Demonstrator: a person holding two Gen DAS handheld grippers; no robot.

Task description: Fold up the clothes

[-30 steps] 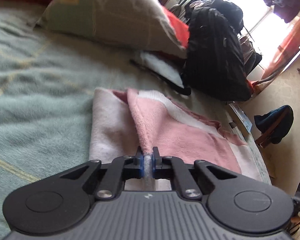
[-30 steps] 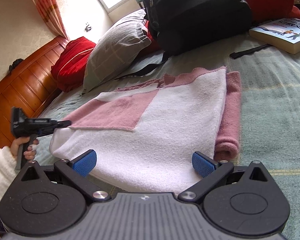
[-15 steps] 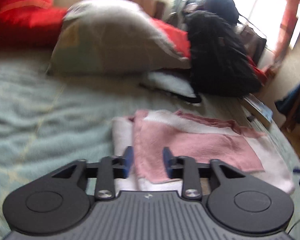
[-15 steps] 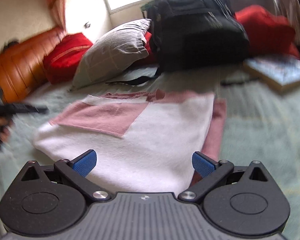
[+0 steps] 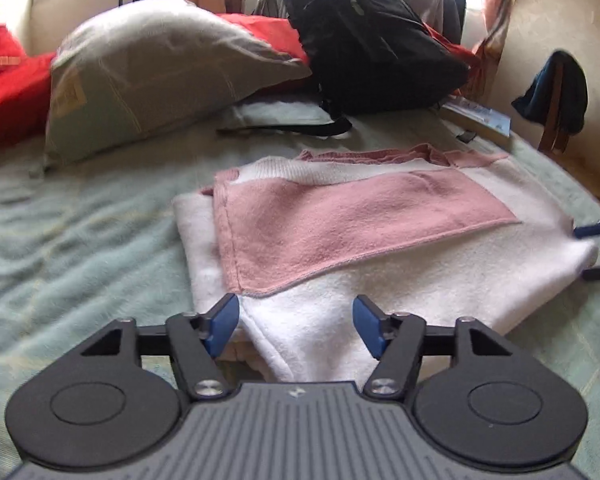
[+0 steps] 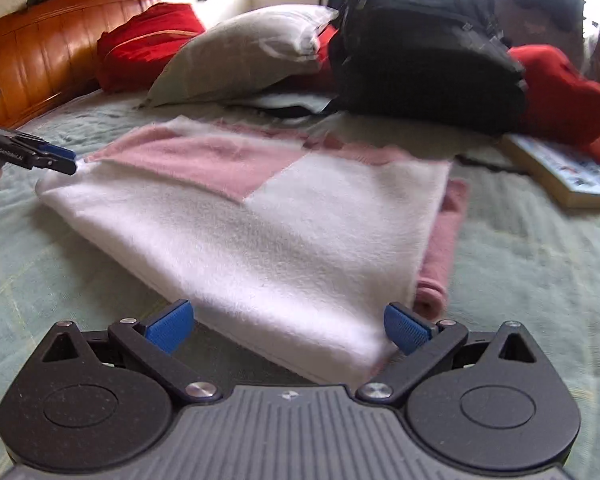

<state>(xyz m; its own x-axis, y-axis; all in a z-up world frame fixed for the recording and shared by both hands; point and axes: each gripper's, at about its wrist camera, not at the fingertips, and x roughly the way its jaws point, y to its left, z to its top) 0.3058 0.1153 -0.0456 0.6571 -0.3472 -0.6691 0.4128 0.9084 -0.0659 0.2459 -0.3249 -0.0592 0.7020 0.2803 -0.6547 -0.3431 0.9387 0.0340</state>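
A pink and white garment (image 5: 372, 240) (image 6: 268, 224) lies folded flat on the green bedspread, a pink panel laid over its white body. My left gripper (image 5: 296, 326) hovers over the garment's near white corner; its jaws are opening and the pads press on nothing. In the right wrist view the left gripper's fingertips (image 6: 56, 160) show at the garment's far left corner. My right gripper (image 6: 286, 326) stands open at the opposite near corner, the white edge lying between the pads without being pinched. A rolled pink sleeve (image 6: 440, 256) pokes out along the right side.
A grey pillow (image 5: 156, 72) and red cushions (image 6: 148, 44) lie at the head of the bed beside a black backpack (image 6: 420, 52). A book (image 6: 568, 172) rests on the right. A wooden headboard (image 6: 40, 56) bounds the left.
My left gripper let go of the pink fold, opened, drew back and rolled level. The pink panel now lies flat on the white body. The right gripper rolled a little and stayed open.
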